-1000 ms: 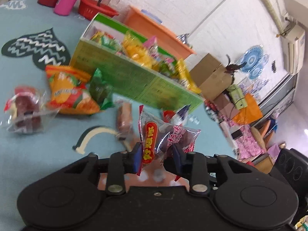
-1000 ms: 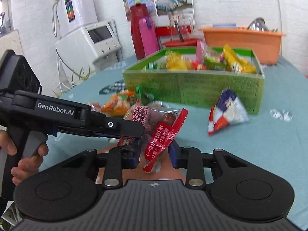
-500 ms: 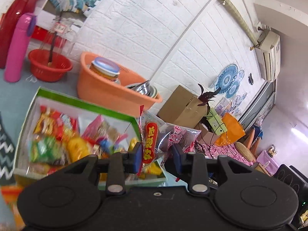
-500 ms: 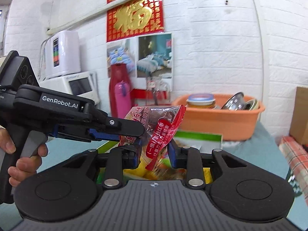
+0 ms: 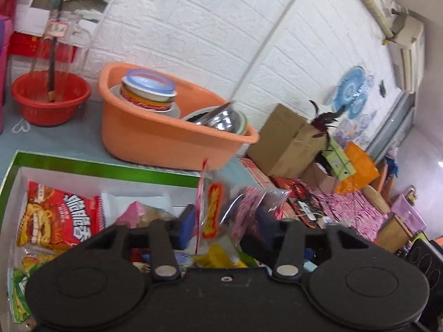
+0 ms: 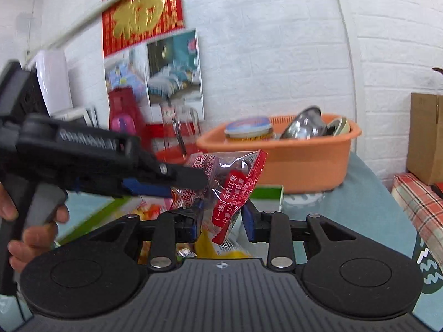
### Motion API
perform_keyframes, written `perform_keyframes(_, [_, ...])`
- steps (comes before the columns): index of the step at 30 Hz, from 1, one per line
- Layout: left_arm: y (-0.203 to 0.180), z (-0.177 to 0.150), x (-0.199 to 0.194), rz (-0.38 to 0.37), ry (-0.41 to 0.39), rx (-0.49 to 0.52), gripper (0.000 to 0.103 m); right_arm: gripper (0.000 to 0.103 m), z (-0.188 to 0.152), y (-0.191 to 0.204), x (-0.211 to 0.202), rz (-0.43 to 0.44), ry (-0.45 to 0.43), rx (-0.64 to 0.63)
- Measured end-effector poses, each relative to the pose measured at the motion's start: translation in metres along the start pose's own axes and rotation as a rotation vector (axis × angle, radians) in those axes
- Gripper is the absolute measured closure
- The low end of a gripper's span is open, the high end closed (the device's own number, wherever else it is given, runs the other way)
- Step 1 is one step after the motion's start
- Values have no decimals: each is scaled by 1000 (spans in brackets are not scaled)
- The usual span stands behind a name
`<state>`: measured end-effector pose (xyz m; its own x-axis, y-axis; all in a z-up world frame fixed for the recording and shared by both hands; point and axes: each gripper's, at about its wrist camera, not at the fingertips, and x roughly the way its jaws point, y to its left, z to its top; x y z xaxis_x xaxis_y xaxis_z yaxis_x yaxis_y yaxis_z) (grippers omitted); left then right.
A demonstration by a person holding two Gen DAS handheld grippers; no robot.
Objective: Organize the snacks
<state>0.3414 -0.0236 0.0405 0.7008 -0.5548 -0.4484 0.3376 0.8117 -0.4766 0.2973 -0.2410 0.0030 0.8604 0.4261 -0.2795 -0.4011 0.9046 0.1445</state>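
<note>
A clear red-date snack packet (image 5: 218, 210) with red and yellow labels hangs between the two grippers, above the green snack box (image 5: 91, 167). My left gripper (image 5: 225, 222) has its jaws spread wide and the packet sits loose between them. My right gripper (image 6: 223, 217) also stands open around the packet's red edge (image 6: 235, 193). The left gripper's body (image 6: 91, 163) crosses the right wrist view from the left, its fingertip at the packet. The box holds several snack bags, among them a red noodle bag (image 5: 58, 215).
An orange basin (image 5: 171, 135) with bowls and a tin stands right behind the box. A red basket (image 5: 49, 96) is at the back left. Cardboard boxes (image 5: 288, 138) and clutter lie past the table's right edge. A red flask (image 6: 124, 110) stands by the wall.
Both grippers carried the packet up from the table to above the box. Their jaws have since widened and the packet now sits lower and loose between them.
</note>
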Motion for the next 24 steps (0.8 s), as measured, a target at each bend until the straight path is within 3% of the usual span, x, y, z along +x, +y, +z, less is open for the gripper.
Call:
perform_keyframes(3, [12,-6,-6,42,-35,-45,0,2,-13,0,5,-74,21,-45])
perform_keyframes(8, [16,-10,-26,58,-34,-61,0,1,-14,-4,-15,-66,2,14])
perform_keyframes(14, [-7,-20,-67,72,-50,-37,0,0,1,17,-64,-51,-48,9])
perform_keyframes(21, [-31,-56,-121,112,-13,-14,0,0,-8,46,-117,-29,-3,-46])
perform_keyframes(24, [-34,-76,-141,91,-16,-3,0,0,-20,52,-131,3,28,-48])
